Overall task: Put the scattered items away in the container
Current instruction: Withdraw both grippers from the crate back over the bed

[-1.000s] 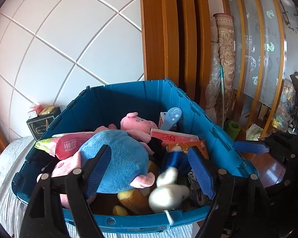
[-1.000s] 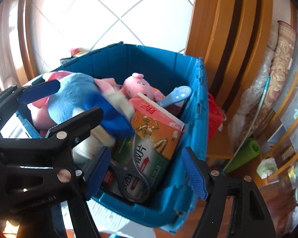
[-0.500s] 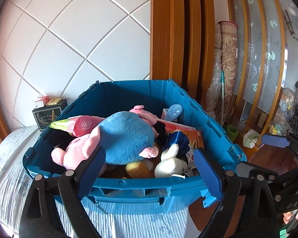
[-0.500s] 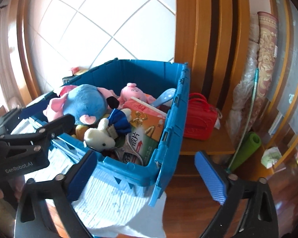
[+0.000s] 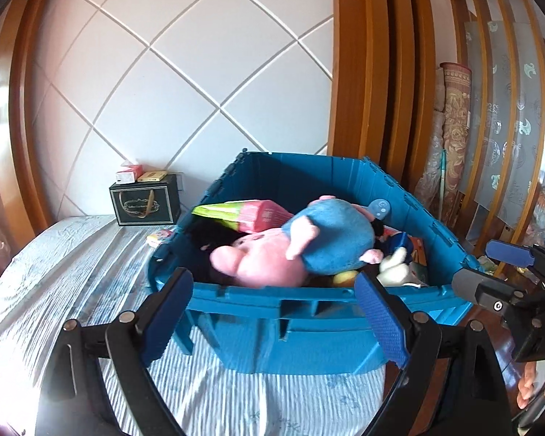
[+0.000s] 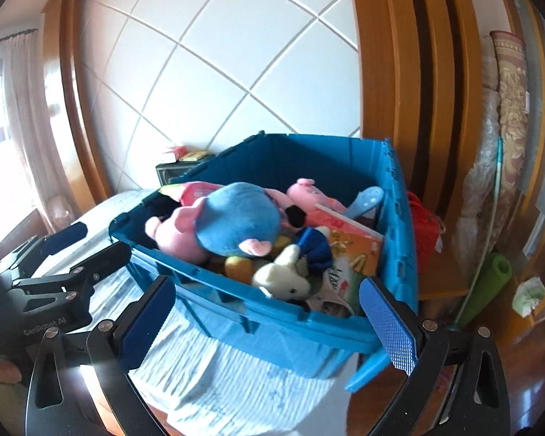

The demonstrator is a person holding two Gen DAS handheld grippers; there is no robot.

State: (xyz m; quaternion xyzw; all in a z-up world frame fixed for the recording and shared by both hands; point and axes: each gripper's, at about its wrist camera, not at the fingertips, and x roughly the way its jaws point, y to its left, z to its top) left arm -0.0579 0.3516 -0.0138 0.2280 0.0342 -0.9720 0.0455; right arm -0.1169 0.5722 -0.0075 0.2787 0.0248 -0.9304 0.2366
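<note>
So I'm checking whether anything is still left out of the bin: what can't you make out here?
- Bin bottom: both views, buried under the plush pig and the other toys.
- Small packet on the bed: left view, too small to identify; right view, not seen.
- Bed near side: both views, blocked by the jaws.

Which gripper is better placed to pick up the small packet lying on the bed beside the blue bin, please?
Left, probably: the small packet lies on the bed left of the blue bin, on the open, empty left gripper's side.
</note>
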